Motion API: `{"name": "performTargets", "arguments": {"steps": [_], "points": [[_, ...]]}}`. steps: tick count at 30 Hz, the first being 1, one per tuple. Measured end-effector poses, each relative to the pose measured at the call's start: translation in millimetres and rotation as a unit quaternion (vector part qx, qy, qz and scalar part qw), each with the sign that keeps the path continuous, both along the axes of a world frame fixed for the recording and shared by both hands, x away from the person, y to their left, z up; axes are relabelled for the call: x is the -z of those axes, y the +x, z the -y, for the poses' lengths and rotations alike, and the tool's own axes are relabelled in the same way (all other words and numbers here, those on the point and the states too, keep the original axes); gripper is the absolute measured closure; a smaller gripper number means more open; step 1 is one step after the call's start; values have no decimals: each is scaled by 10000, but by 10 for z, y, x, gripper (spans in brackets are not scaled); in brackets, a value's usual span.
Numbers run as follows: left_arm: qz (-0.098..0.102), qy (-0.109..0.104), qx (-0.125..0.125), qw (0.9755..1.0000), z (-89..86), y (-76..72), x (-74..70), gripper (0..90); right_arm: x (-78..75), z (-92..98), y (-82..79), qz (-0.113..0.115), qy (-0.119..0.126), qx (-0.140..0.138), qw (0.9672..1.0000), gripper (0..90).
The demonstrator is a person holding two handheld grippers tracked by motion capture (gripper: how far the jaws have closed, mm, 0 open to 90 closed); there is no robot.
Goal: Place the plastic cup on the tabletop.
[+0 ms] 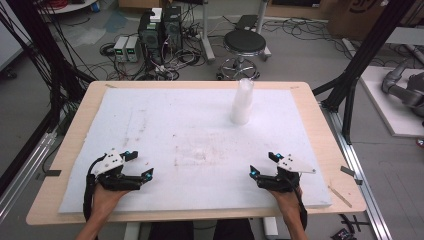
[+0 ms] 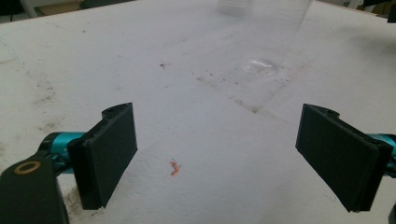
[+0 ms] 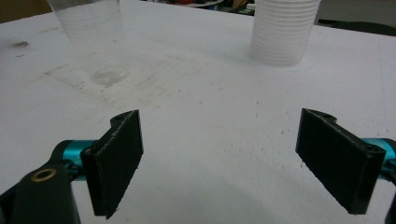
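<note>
I have both grippers low over the near part of the white foam pad [image 1: 165, 125], one at each corner. The left gripper [image 1: 139, 165] sits at the near left, the person's hand behind it, and its jaws stand wide apart with nothing between them; in the left gripper view [image 2: 215, 154] I see only bare foam and a small orange scrap [image 2: 174, 168] lying between the two black pads. The right gripper [image 1: 262, 164] sits at the near right, jaws likewise spread and empty, which the right gripper view [image 3: 217, 156] confirms.

The things I am working toward are the cups. A single clear cup [image 3: 95, 37] stands upright on the pad near its middle (it is nearly invisible from above, but its round base shows plainly in both gripper views, [image 2: 259, 66] from the left one). It is well ahead of both grippers and touched by neither. The stack of white cups [image 1: 242, 101] stands upright toward the far edge of the pad, right of centre, well apart from the clear cup; from the right gripper [image 3: 285, 30] I see its ribbed rims piled one on another.

The pad lies on a wooden table [image 1: 75, 125], and its surface carries brownish smudges around the middle.
</note>
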State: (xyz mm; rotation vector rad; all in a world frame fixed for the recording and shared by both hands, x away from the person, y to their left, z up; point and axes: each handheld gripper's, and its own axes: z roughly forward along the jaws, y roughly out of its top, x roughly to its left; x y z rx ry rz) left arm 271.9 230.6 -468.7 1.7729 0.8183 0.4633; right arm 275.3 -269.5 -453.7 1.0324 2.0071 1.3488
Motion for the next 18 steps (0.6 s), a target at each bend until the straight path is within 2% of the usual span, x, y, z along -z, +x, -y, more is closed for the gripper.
{"name": "performTargets", "arguments": {"steps": [18], "points": [[4, 18, 36, 10000, 5, 1, 2, 125, 2, 5, 6, 0, 14, -43, 10000, 150]]}}
